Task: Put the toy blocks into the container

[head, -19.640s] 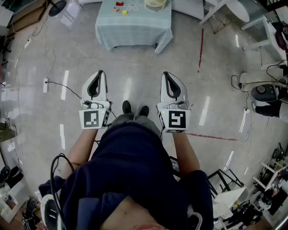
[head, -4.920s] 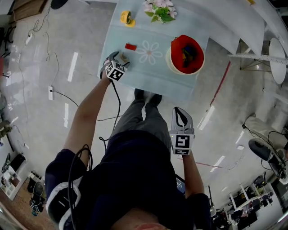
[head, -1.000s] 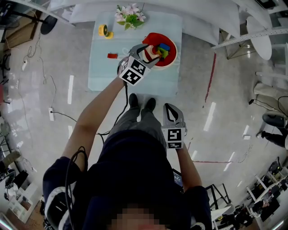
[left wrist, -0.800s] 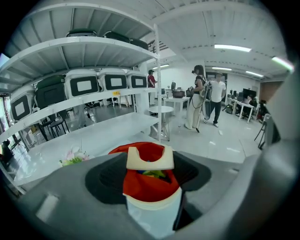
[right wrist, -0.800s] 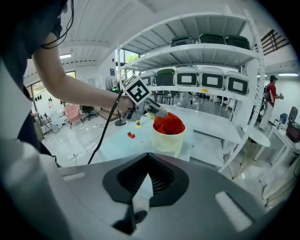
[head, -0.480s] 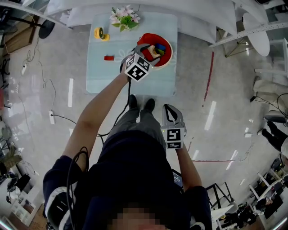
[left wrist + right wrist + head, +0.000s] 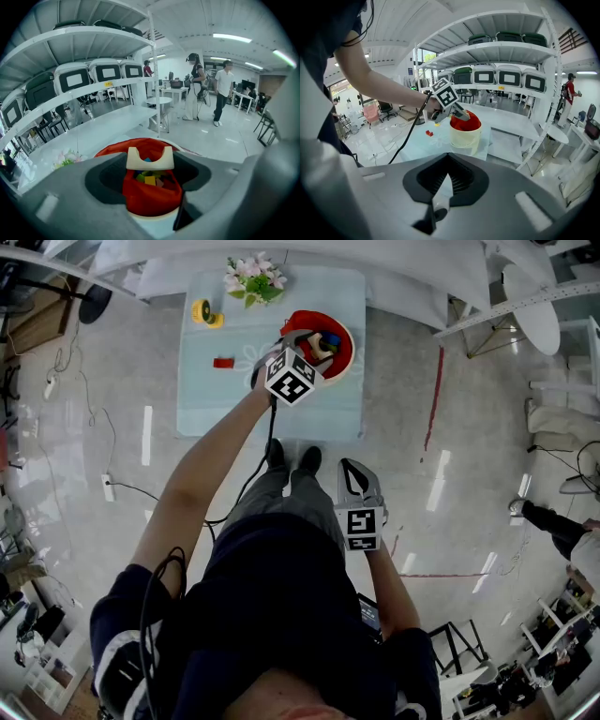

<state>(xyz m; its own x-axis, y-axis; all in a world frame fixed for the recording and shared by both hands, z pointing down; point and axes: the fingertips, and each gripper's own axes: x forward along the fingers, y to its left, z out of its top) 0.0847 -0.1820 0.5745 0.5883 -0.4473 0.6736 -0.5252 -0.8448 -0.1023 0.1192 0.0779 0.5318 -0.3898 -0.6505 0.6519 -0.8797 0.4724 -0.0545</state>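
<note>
Pinching a cream arch-shaped toy block [image 7: 150,160] between the half-spread jaws of the left gripper [image 7: 315,341], just above the red-lined round cream container [image 7: 152,202] holding coloured blocks [image 7: 150,180], far right on the pale-blue-clothed table [image 7: 202,399]. Pressed together on nothing at the right gripper [image 7: 442,187], near, off the table.

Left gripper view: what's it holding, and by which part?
The left gripper holds a cream arch block, jaws pressing its two ends, over the red container.
</note>
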